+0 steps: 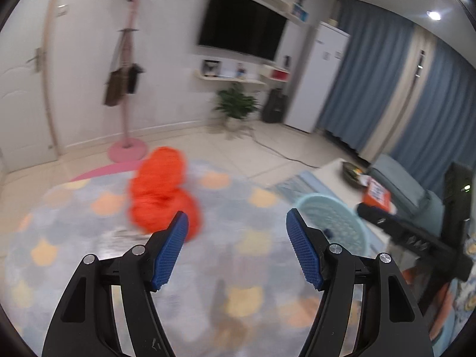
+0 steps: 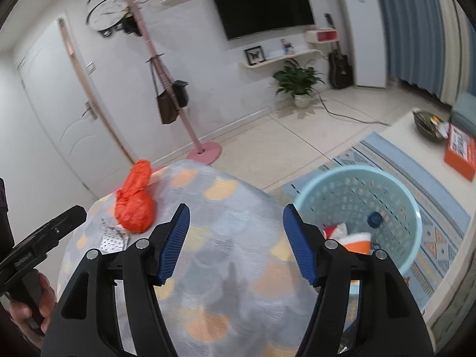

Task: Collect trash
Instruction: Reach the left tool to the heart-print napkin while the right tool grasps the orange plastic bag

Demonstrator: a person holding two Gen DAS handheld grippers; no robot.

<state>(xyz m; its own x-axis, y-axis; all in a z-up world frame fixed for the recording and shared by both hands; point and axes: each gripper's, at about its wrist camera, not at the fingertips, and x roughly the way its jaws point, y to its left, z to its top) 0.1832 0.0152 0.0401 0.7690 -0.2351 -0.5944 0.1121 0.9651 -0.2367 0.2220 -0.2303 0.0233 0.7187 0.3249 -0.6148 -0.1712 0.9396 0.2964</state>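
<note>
Two Pieces of Trash Left on the Table, Several Already in the Basket

Two items remain on the round table with its scale-patterned cloth (image 2: 226, 208): a knotted orange plastic bag (image 2: 135, 205) near the far left edge, and just beside it, on the near side, a crumpled silvery dotted wrapper (image 2: 113, 239). From where I stand, that looks like the whole of what is left to collect from this surface.

One light-blue perforated basket (image 2: 383, 184) sits on the floor rug to the right of the table. Inside it I count roughly three things: a dark blue bottle cap (image 2: 374, 218), an orange-and-white paper cup (image 2: 358, 241), and some red-and-white crumpled wrapping (image 2: 334, 230). Part of the basket is hidden behind the tool, so there may be more.

Both tools are empty. The left gripper (image 1: 238, 247) has its blue pads spread apart with nothing between them, hanging over the cloth with the orange bag just beyond its left fingertip. The right gripper (image 2: 235, 242) likewise stands parted and holds nothing, poised over the table's middle with the basket to its right.

My guess is the job is past halfway: several pieces binned, two on the table untouched. A low white table (image 2: 416, 136) further off carries an orange box and a dark bowl; whether those count as trash I cannot tell.
</note>
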